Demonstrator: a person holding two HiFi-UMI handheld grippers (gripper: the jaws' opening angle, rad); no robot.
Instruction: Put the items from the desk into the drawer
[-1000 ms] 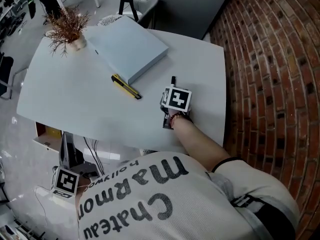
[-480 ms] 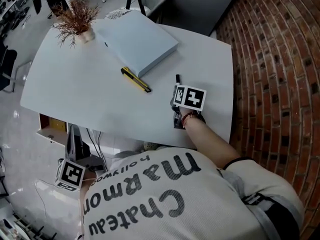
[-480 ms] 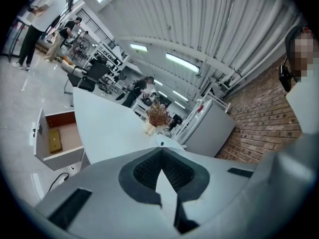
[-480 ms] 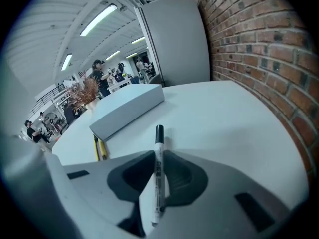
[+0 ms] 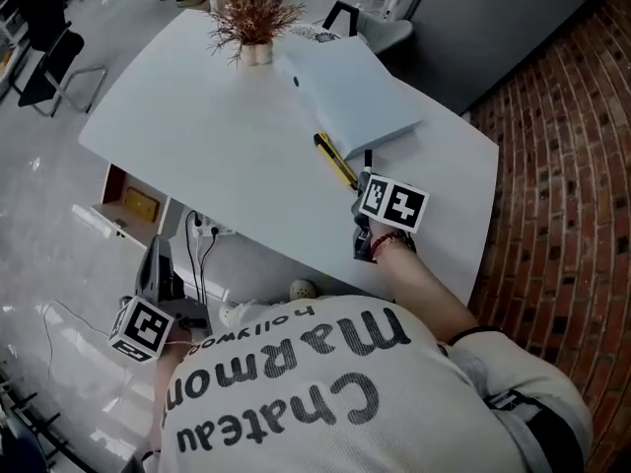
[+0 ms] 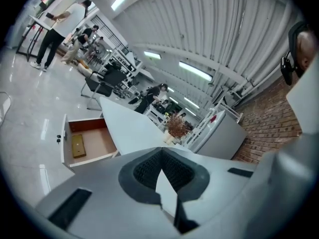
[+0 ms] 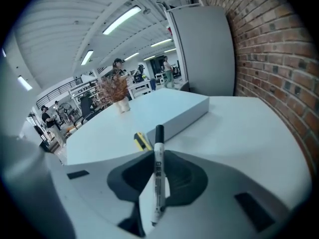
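Observation:
My right gripper (image 5: 364,185) hovers over the white desk (image 5: 227,156) near its front right, shut on a white marker (image 7: 158,168) with a black cap that points toward the far side. A yellow utility knife (image 5: 335,160) lies just left of the marker's tip, against a light blue box (image 5: 350,92). My left gripper (image 5: 158,260) is low, below the desk's front edge, shut with nothing between its fingers. The open drawer (image 6: 94,146) under the desk's left end holds a flat brown item (image 6: 77,146).
A vase of dried twigs (image 5: 252,18) stands at the desk's far side. Cables (image 5: 197,239) hang beneath the desk. A brick wall (image 5: 582,215) runs along the right. Chairs (image 5: 49,57) stand on the floor at the left, and people work at distant benches.
The head view has swung left, bringing the drawer into sight. My right gripper, still holding the marker, has drawn closer to the yellow knife. The left gripper stays low.

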